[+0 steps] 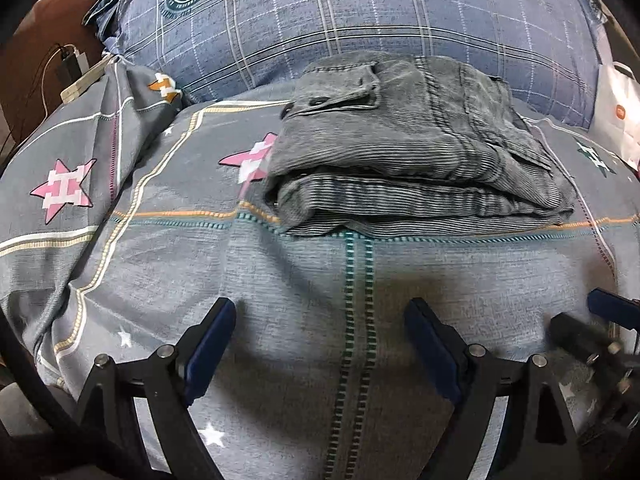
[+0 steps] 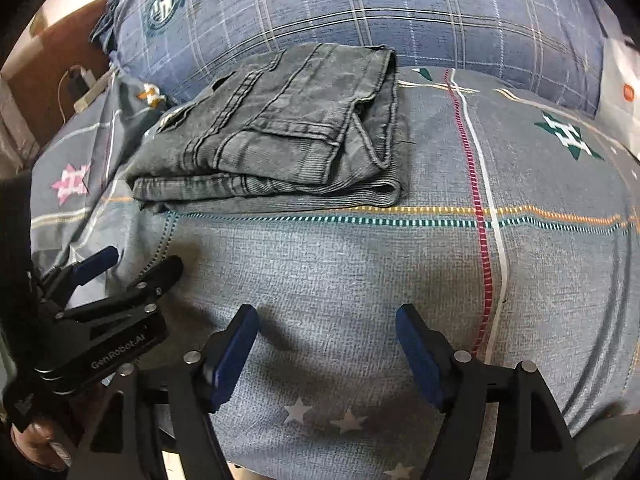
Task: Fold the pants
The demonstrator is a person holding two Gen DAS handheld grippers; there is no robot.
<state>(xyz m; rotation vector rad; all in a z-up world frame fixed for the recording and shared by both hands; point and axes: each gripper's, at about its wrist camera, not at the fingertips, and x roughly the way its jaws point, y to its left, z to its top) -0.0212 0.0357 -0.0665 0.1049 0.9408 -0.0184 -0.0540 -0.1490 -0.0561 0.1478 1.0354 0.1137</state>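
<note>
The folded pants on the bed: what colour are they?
Faded grey, finely ribbed pants; the right wrist view shows it best.

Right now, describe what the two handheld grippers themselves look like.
Both match: a black metal frame with angular linkage arms joined by round silver pivot pins, and two fingers faced with dark blue pads. The left gripper shows this in its own view; the right gripper likewise. Seen from the right wrist, the left gripper's body carries white "GenRobot.AI" lettering. A dark sleeve shows above it.

Black left gripper marked "GenRobot.AI", blue-padded jaws, silver screws.
</note>
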